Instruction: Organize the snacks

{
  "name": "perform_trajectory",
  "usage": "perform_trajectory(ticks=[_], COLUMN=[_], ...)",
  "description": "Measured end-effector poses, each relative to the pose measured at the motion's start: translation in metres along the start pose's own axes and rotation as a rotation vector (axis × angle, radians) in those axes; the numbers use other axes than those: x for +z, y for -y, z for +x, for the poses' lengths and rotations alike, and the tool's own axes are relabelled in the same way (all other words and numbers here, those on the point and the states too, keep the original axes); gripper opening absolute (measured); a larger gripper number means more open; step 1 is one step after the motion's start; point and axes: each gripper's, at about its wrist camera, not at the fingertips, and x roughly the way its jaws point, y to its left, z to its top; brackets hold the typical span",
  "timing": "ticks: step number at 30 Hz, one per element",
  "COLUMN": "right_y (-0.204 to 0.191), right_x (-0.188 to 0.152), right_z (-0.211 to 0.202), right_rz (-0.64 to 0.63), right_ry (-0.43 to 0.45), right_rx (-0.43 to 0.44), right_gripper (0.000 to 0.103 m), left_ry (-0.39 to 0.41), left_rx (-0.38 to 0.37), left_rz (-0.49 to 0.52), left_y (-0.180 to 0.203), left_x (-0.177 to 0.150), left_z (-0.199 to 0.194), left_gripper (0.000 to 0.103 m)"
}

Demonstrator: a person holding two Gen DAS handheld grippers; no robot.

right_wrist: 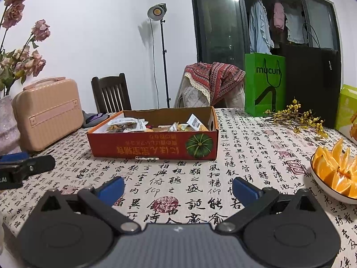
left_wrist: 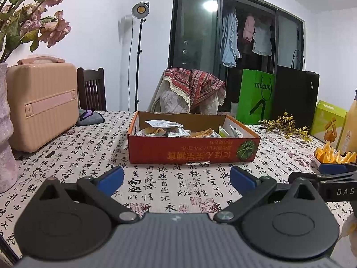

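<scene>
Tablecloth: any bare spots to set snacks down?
Free: the strip between both grippers and the cardboard box, and between box and bowl of orange wedges. Crowded: far right by the yellow sprigs and green bag.

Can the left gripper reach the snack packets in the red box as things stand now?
Probably yes. The left gripper is open, the red box has no lid, and only bare tablecloth lies between them. It would have to lift over the near wall to reach the snack packets.

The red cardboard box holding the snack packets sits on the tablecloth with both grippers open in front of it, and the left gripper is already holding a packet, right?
Not quite. The left gripper holds nothing: the left wrist view shows only tablecloth between its open fingers. The rest stands: the snack packets are in the red cardboard box, and the right gripper is open too.
</scene>
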Motion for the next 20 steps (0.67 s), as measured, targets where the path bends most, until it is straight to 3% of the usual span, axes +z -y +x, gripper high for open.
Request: perform_trajectory(ticks=[20], right_y=[0.007], right_x=[-0.008], right_z=[0.017], right_rz=[0.015], right_ry=[-0.049], right_rx=[-0.006], right_gripper=[0.103], left_ry=[-0.038], left_rx=[-0.011], left_rz=[-0.018], left_y=[-0.005], left_x=[-0.009], left_z=[0.013], left_gripper=[0.103])
